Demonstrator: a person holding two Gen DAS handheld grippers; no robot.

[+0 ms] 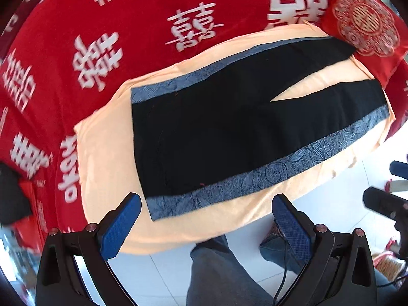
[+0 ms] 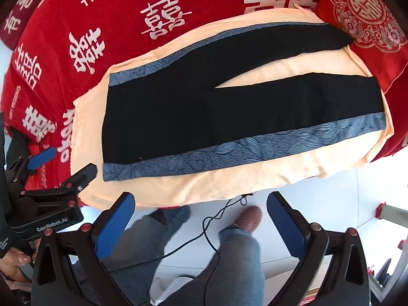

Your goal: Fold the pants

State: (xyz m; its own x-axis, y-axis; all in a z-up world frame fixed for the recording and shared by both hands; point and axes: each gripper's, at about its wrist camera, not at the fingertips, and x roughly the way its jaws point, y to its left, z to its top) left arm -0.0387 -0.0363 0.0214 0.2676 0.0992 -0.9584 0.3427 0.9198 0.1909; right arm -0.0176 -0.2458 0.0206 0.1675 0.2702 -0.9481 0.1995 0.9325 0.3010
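Red bedding (image 1: 132, 58) printed with white characters covers the bed, and a peach cloth (image 1: 107, 158) lies on top of it. I see the pants (image 1: 216, 132), black with blue patterned side bands, spread flat on that peach cloth, waistband toward the left, both legs splayed apart toward a red cushion (image 1: 367, 25). My left tool (image 1: 206, 219) hangs released near the pants' waist corner, gripping nothing. My right tool (image 2: 201, 219) is likewise spread wide, held off the peach cloth's near edge above white floor tiles (image 2: 318, 204).
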